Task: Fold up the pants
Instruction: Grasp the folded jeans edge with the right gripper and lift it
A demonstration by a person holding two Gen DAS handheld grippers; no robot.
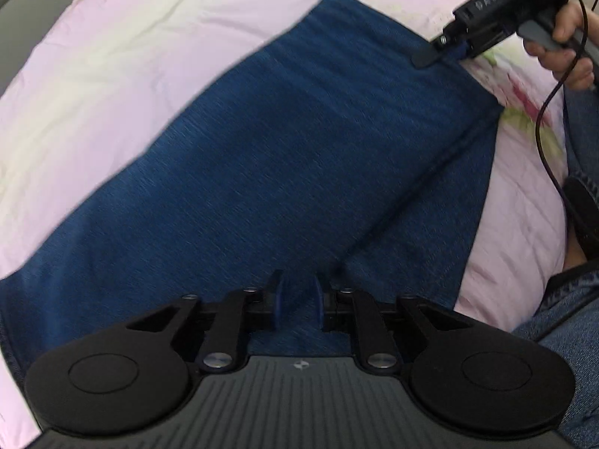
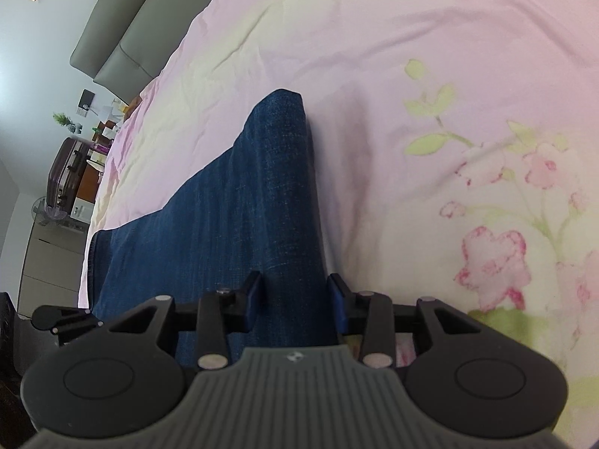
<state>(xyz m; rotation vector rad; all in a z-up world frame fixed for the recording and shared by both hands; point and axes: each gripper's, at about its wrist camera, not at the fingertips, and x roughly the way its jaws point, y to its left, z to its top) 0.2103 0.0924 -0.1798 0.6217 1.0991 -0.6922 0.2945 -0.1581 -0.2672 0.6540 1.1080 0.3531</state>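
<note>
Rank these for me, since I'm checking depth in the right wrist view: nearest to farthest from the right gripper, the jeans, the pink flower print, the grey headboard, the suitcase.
1. jeans, between the right gripper fingers.
2. pink flower print, to the right on the sheet.
3. grey headboard and suitcase, both far off at left; too close to call.

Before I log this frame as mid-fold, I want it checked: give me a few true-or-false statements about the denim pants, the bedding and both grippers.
1. The dark blue denim pants lie on a pink floral bedsheet. True.
2. The right gripper hangs clear of the fabric. False: it pinches the pants' edge.
3. The left gripper has denim between its fingers. True.
4. The pants are rolled into a ball. False: they lie spread and layered, one layer over another.
5. A grey padded headboard stands beyond the sheet. True.
</note>
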